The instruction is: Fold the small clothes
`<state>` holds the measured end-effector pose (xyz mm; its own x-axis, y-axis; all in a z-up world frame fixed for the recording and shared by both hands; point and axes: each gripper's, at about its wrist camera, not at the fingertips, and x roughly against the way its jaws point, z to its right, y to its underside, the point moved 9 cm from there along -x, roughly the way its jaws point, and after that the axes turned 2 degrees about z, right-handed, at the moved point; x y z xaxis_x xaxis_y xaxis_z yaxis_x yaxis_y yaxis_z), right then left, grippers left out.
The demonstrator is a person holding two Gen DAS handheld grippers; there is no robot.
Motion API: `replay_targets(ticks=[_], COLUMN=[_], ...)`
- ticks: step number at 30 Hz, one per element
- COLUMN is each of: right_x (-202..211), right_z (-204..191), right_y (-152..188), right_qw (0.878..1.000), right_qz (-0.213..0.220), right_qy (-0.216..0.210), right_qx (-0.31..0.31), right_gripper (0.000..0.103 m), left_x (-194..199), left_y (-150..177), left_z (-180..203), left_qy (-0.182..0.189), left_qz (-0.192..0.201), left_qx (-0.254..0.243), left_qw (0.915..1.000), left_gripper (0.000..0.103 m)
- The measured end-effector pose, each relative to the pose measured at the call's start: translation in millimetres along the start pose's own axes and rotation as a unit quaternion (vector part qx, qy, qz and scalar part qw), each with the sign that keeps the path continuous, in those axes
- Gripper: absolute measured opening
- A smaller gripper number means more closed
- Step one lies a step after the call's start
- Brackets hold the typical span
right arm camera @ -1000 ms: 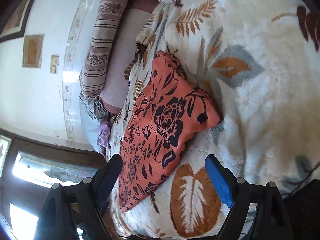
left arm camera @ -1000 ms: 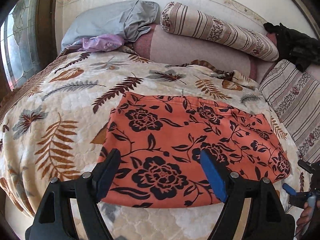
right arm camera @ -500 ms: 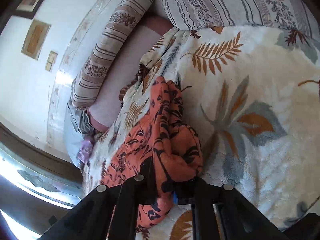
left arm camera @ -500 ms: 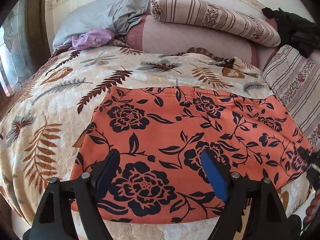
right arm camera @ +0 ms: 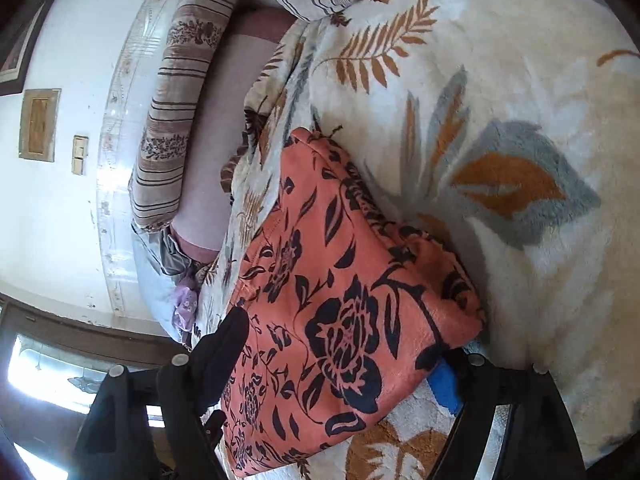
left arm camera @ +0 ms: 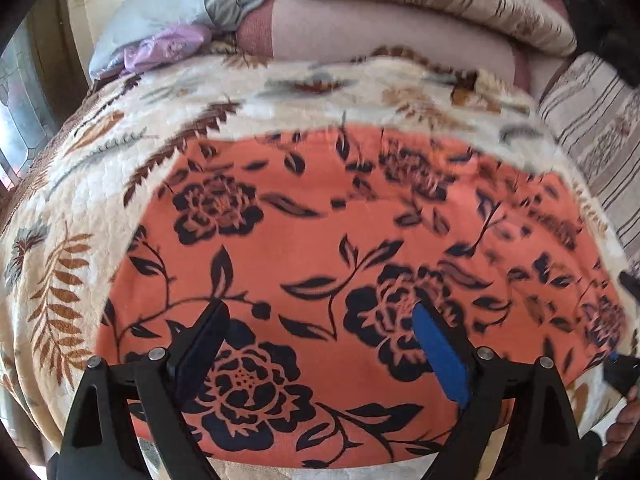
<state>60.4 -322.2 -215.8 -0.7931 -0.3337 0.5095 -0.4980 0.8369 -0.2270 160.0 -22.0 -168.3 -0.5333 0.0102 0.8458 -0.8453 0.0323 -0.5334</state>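
Spreading wide, both grippers' fingers (left arm camera: 320,344) (right arm camera: 344,364) hold nothing; only the right view shows the orange garment's (right arm camera: 340,320) folded corner.

— Left gripper (left arm camera: 320,344)?
— Jaws spread wide, 2 fingers (left arm camera: 202,340) angled outward, nothing pinched between.
— Right gripper (right arm camera: 340,360)?
— Also parted wide, rolled sideways; bare fingers (left arm camera: 624,420) of holding hand glimpsed at edge.

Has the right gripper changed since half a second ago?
Yes. The right gripper was shut on the orange garment corner; now it is open, straddling it on the leaf blanket.
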Motion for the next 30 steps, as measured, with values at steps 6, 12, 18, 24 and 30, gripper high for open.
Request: replay_targets(ticks=[6, 12, 18, 24, 30], right_x=[-0.1, -1.5, -3.1, -6.2, -6.3], right_z=[2.4, 2.1, 2.9, 1.6, 3.0], right_y=[-1.8, -3.2, -3.3, -2.7, -1.8], right_qw=[1.0, 1.0, 0.999, 0.999, 0.999], right_qz=[-0.001, -0.004, -0.006, -0.006, -0.007], right_qy=[0.012, 0.024, 0.033, 0.038, 0.038], right_qx=[0.014, 0.02, 0.024, 0.028, 0.037], right_gripper=[0.081, 0.082, 0.082, 0.082, 0.082], left_x=[-1.3, -2.6, -3.7, -3.9, -2.4], left_y=[3.3, 2.4, -0.3, 0.2, -0.5], left_z=[4.8, 4.0, 3.0, 2.4, 2.8], left_qy=[-0.016, -0.011, -0.005, -0.002, -0.001], left_qz=[0.017, 0.016, 0.016, 0.017, 0.013], left_qx=[-0.018, -0.018, -0.018, -0.018, -0.018], left_qw=[0.9996, 0.9997, 0.9997, 0.9997, 0.9998], left_gripper=[0.095, 0.095, 0.095, 0.095, 0.095])
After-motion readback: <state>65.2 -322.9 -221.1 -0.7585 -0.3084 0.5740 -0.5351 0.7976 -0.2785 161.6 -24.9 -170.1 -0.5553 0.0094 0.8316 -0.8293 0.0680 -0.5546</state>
